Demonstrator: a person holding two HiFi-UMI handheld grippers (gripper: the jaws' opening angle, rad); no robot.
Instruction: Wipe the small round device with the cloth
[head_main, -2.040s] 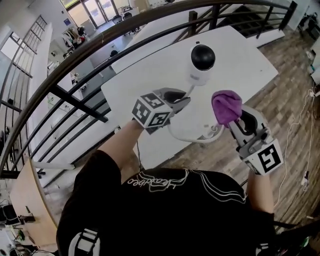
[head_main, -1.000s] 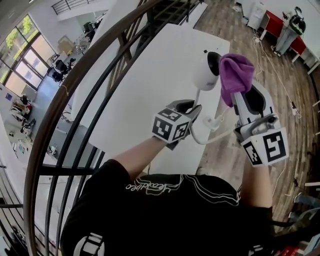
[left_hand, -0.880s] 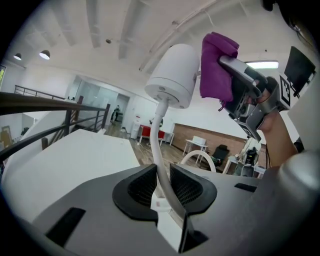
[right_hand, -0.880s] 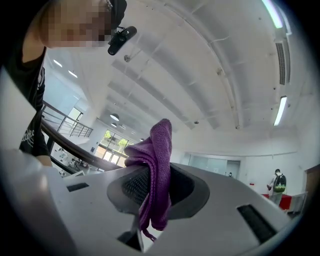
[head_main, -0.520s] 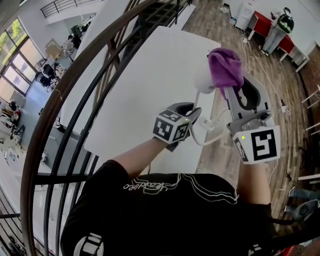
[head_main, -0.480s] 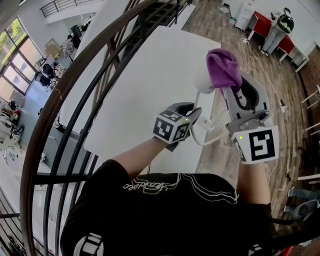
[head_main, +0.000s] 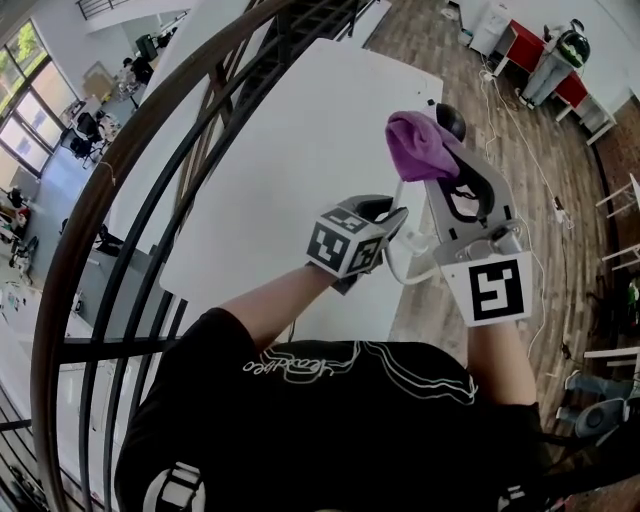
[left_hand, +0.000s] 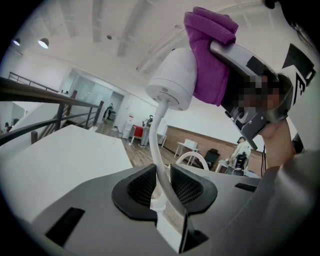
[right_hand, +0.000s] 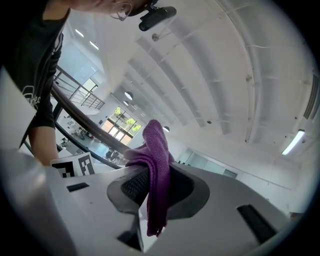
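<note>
Purple cloth (head_main: 418, 145) is seen bunched over the small round device (head_main: 453, 121), of which only a dark rounded edge shows at the cloth's two o'clock side in the head view. In the left gripper view the device (left_hand: 175, 80) is shown as a smooth white dome with a flat round underside, carried on a thin white stalk (left_hand: 159, 135) that curves down from it toward six o'clock. There the cloth (left_hand: 207, 55) is pressed against the dome's three o'clock side. The device is held up in the air over the near edge of the white table (head_main: 300, 130), at one o'clock from the left gripper (head_main: 390, 215). The stalk is pinched between the ribbed black pads of the left gripper (left_hand: 162, 185), whose jaws are set narrow and have just been eased open a little, with the stalk between them. The right gripper (head_main: 440, 172) is clamped on the cloth; in its own view the jaws of the right gripper (right_hand: 157, 187) are closed narrowly on a folded layer of cloth (right_hand: 155, 165), which is bunched above the pads toward twelve o'clock and left hanging below them toward six o'clock. A dark curved railing (head_main: 130, 160) is seen at nine o'clock from the table.
</note>
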